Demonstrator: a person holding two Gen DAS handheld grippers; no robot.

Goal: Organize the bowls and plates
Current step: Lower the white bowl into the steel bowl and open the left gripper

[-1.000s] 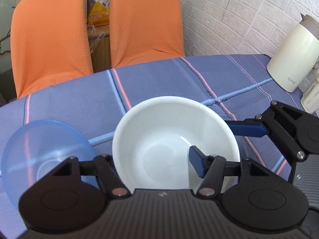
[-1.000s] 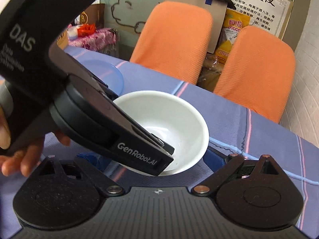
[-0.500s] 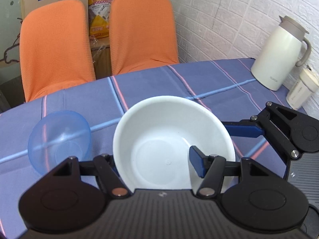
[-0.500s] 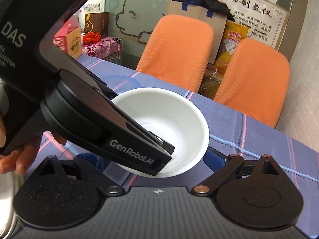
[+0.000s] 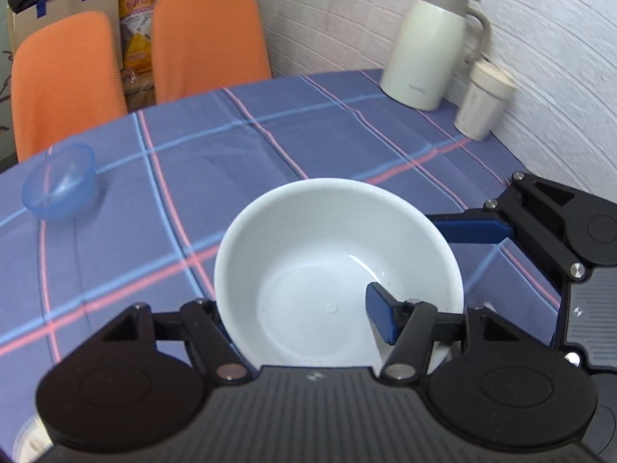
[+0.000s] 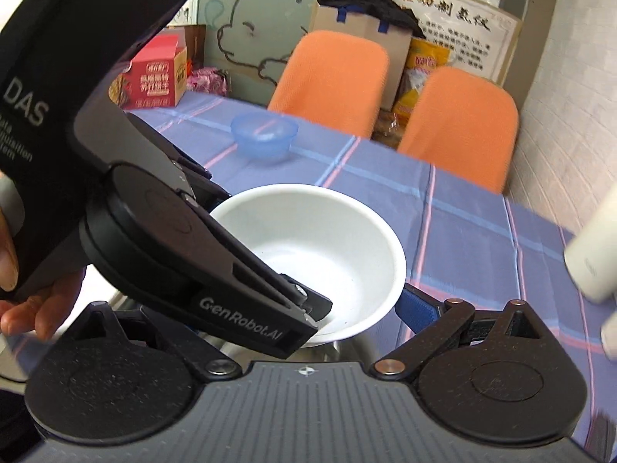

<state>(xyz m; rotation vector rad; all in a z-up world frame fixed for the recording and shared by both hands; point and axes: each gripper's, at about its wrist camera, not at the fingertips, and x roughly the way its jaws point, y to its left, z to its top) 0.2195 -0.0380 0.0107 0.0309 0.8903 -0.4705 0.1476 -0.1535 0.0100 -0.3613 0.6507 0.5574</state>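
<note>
My left gripper (image 5: 297, 308) is shut on the near wall of a white bowl (image 5: 331, 239) and holds it above the checked tablecloth. One blue pad (image 5: 380, 316) sits inside the bowl; the other finger is hidden behind it. My right gripper (image 6: 308, 289) stands open around the same white bowl (image 6: 339, 231). Its right pad (image 6: 414, 308) lies just outside the rim, and its left finger is hidden behind the left gripper's body. A translucent blue bowl (image 5: 58, 185) stands on the cloth at the far left, also in the right wrist view (image 6: 264, 133).
A white kettle (image 5: 428, 42) and a lidded cup (image 5: 482, 100) stand by the brick wall at the back right. Two orange chairs (image 5: 208, 38) line the far edge. A red box (image 6: 158, 73) sits far left. A hand (image 6: 23, 308) holds the left gripper.
Both grippers have drawn back and to the right with the white bowl. The blue bowl, close beside it before, now lies far off to the left, and the kettle and cup have come fully into view.
</note>
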